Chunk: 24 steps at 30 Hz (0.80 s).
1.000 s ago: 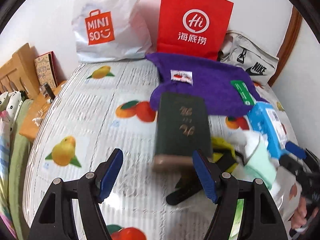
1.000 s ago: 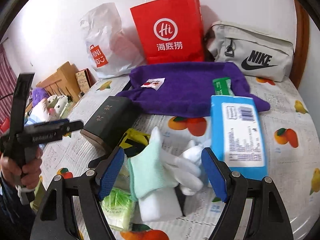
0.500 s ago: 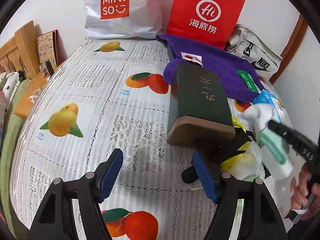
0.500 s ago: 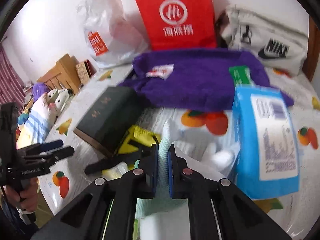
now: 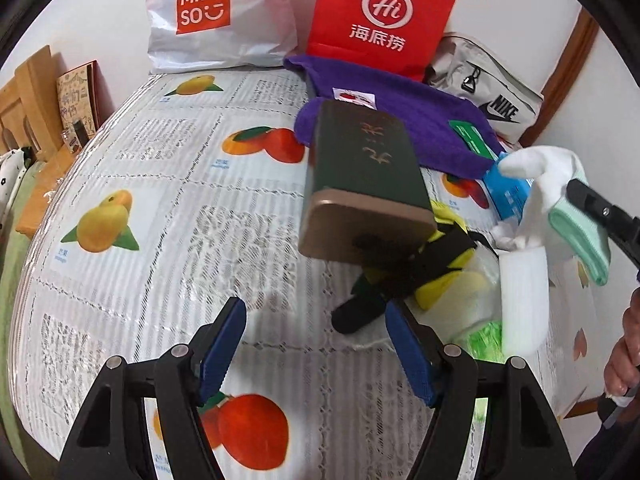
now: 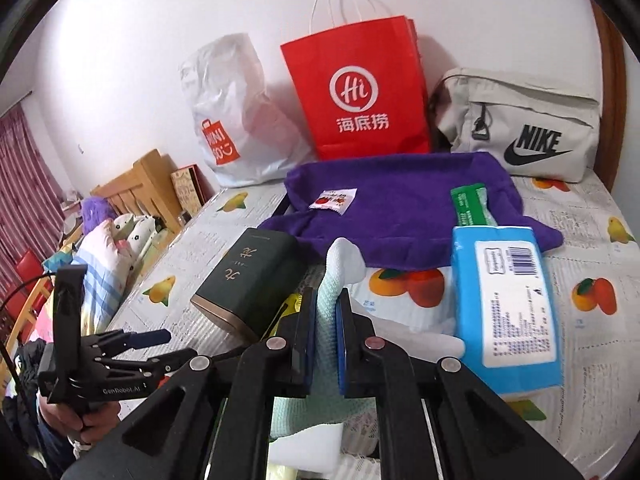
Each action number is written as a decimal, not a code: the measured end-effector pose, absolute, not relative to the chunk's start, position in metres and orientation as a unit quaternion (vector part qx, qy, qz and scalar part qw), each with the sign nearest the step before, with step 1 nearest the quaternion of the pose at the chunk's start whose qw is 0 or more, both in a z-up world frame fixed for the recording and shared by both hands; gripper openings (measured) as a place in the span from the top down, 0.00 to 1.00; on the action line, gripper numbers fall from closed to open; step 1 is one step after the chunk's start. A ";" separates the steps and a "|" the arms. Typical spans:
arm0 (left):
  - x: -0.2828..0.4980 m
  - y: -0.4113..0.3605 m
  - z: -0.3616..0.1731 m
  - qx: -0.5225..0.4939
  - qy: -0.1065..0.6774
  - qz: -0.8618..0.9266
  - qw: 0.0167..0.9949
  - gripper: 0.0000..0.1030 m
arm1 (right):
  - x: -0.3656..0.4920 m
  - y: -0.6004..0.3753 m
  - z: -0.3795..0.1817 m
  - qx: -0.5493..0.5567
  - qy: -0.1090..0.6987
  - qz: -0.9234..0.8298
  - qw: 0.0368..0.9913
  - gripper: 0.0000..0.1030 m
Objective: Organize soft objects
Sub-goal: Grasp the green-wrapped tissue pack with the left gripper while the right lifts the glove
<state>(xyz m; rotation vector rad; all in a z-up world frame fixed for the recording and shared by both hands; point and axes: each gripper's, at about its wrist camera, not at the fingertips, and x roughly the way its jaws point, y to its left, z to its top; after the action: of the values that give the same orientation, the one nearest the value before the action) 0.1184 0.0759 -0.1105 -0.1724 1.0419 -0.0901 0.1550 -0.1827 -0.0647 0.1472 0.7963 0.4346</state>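
Lower part of sock (image 6: 326, 308) hidden behind right gripper (image 6: 324, 344); cuff end lost under gripper body. Near end of yellow-black item (image 5: 436, 264) covered by green box (image 5: 364, 172); identity not determinable. Clear packet with green contents (image 5: 482, 336) masked by white foam block (image 5: 520, 300); label unreadable. Green pack (image 6: 468, 204) partly covered by blue wipes (image 6: 508, 304). Right hand (image 5: 624, 356) cut off at frame edge in left wrist view. Fine print on wipes too small to read. Base of red bag (image 5: 380, 16) concealed by purple towel (image 5: 420, 116).
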 end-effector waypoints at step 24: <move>0.077 -0.013 -0.116 -0.025 0.501 -0.119 0.857 0.32 | 0.050 -0.270 -0.062 0.085 0.346 0.140 0.924 0.91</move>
<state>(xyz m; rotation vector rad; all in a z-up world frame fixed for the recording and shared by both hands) 0.0771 -0.0135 -0.1162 -0.0520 1.0533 -0.2497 0.0500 -0.2705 -0.0622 0.1746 0.7103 0.2869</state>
